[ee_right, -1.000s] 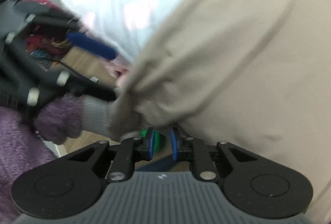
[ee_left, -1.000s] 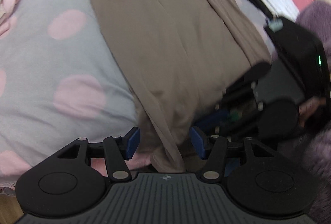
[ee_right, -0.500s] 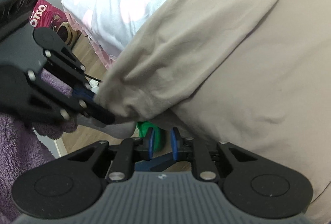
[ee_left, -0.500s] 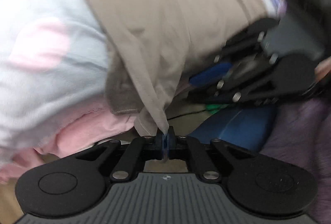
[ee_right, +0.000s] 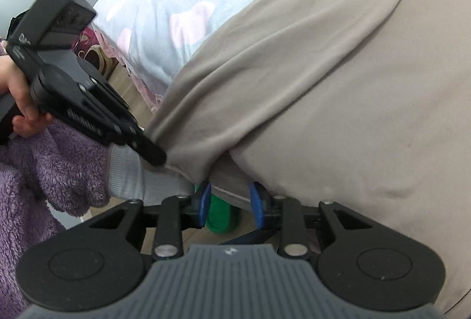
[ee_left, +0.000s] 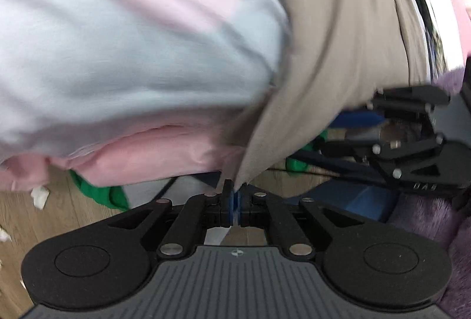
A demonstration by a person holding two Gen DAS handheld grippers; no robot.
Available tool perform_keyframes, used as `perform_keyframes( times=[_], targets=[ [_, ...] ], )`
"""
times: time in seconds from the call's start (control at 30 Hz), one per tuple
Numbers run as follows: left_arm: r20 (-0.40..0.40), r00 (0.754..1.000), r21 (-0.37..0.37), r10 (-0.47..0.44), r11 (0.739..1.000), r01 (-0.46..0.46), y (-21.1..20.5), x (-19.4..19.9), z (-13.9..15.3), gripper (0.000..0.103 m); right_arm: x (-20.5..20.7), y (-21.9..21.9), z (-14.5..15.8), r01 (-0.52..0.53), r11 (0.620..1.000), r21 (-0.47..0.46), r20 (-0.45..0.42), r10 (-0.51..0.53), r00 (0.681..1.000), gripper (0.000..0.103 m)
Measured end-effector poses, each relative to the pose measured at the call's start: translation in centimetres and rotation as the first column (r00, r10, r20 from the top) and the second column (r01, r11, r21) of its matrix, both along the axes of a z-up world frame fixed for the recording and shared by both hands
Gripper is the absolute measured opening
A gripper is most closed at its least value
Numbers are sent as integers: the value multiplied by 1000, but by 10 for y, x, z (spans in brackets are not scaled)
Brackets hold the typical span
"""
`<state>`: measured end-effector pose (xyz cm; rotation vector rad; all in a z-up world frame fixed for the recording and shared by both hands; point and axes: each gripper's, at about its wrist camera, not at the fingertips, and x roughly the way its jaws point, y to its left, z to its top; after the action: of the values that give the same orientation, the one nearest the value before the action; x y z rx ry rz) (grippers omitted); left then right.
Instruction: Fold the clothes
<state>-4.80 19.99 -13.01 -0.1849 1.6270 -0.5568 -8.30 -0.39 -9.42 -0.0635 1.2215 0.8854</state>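
Note:
A tan garment (ee_left: 332, 33) lies on the bed and hangs over its near edge. My left gripper (ee_left: 234, 198) is shut on the garment's lower corner below the bed edge. In the right wrist view the garment (ee_right: 338, 89) fills the right side, with a folded sleeve across it. My right gripper (ee_right: 230, 205) is open, its blue pads either side of the garment's hem, not pinching it. The left gripper (ee_right: 153, 152) shows there at the left, gripping the sleeve end. The right gripper (ee_left: 362, 118) shows at the right of the left wrist view.
The bed has a pale blue cover with pink spots (ee_right: 164, 3) and a pink skirt (ee_left: 141, 154). Wooden floor (ee_left: 32, 218) lies below, with a green object (ee_right: 220, 216) on it. A purple fleece sleeve (ee_right: 53, 160) is at the left. Other clothes (ee_left: 435, 3) lie at the far right.
My left gripper closed on the garment's corner and dropped below the bed edge. My right gripper's pads have opened wider around the hem.

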Motion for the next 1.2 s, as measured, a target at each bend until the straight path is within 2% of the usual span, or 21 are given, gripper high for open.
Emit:
perform_keyframes(
  times=[0.1,0.23,0.27,0.3,0.33,0.47,0.57,0.67,0.73,0.77,0.8,0.87,0.93,1.03,1.07,1.1,1.13,1.2],
  targets=[
    [-1,999,0,-50,999,50,-15,-4,-1,0,1,3,-1,-7,999,41,13,7,1000,33],
    [8,1000,15,-25,1000,25,-13,-6,1,0,-1,13,-11,-42,994,99,16,40,999,30],
    [10,1000,14,-18,1000,18,-12,-7,1,0,-2,15,-13,-48,993,111,15,47,999,25],
    [10,1000,10,-17,1000,17,-12,-8,2,0,-2,16,-13,-50,992,117,13,48,999,9],
    [12,1000,8,-21,1000,21,-11,-8,3,0,-2,17,-13,-51,991,122,11,50,999,1],
    [13,999,-23,-46,999,46,-13,-13,7,0,-3,7,4,-32,992,119,-51,39,998,1],
    [8,997,-38,-72,997,72,-19,-14,7,0,-8,-21,22,-32,995,94,-72,39,997,1],
    [5,997,-14,-80,997,80,-24,-14,4,0,-7,-6,9,-24,998,56,-91,29,995,1],
    [22,996,28,-88,996,88,-22,-13,4,3,-8,4,4,-20,1000,23,-92,22,995,1],
    [36,994,64,-101,993,99,-25,-15,5,13,-10,18,3,-18,1000,0,-88,18,996,1],
    [48,992,103,-115,989,110,-28,-16,5,18,-10,19,2,-17,1000,-19,-80,15,997,1],
    [65,985,200,-157,970,142,-25,-15,4,36,-5,10,-2,-10,999,-42,-74,7,997,1],
    [91,979,259,-182,954,153,-25,-16,6,37,-3,-2,0,-4,998,-59,-78,-1,997,7],
    [203,959,262,-196,955,140,-25,-20,24,40,-1,-10,4,1,996,-86,-79,-8,997,14],
    [246,947,256,-205,956,141,-22,-19,33,44,2,-15,7,3,995,-95,-76,-10,997,21],
    [291,932,252,-217,957,145,-23,-14,40,47,2,-14,6,6,995,-102,-72,-14,997,26],
    [336,912,255,-235,955,152,-26,-16,46,51,2,-13,3,10,994,-106,-69,-17,997,26],
    [403,873,270,-276,947,174,-32,-19,54,53,2,-14,3,15,994,-108,-68,-22,997,26]
  ],
)
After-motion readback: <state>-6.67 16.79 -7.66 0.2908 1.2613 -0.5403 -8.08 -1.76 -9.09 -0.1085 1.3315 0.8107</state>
